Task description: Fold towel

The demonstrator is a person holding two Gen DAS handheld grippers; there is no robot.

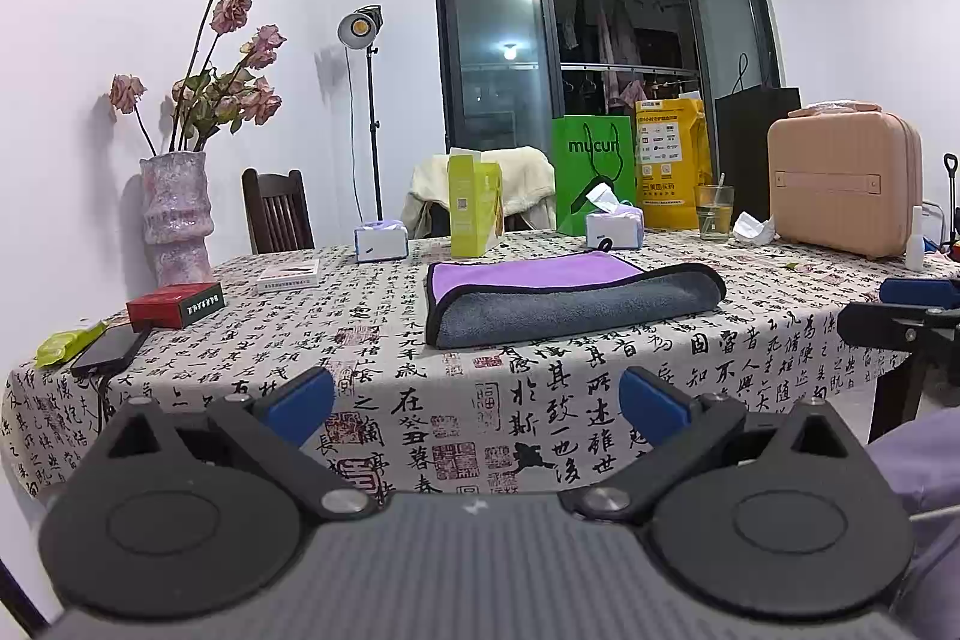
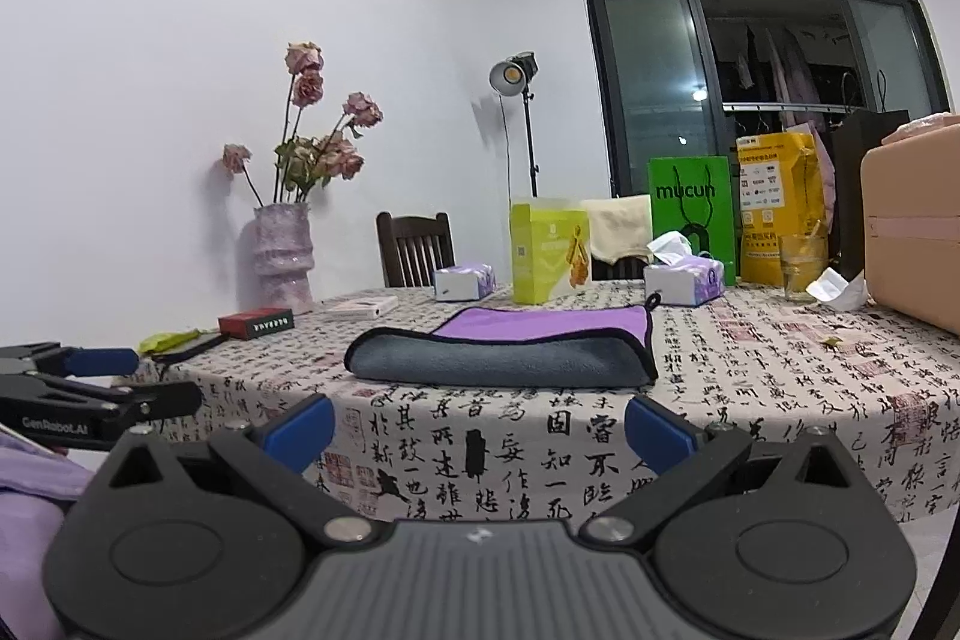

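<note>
A towel, grey on one side and purple on the other with a black hem, lies folded over on the table, also in the right wrist view. Its grey half covers the near part and the purple half shows behind. My left gripper is open and empty, held off the table's near edge, short of the towel. My right gripper is open and empty, also in front of the near edge. The right gripper shows at the right edge of the left view; the left one shows at the left of the right view.
The table has a calligraphy-print cloth. On it: a vase with dried roses, a red box, a phone, tissue boxes, a yellow-green carton, bags, a glass, a pink case.
</note>
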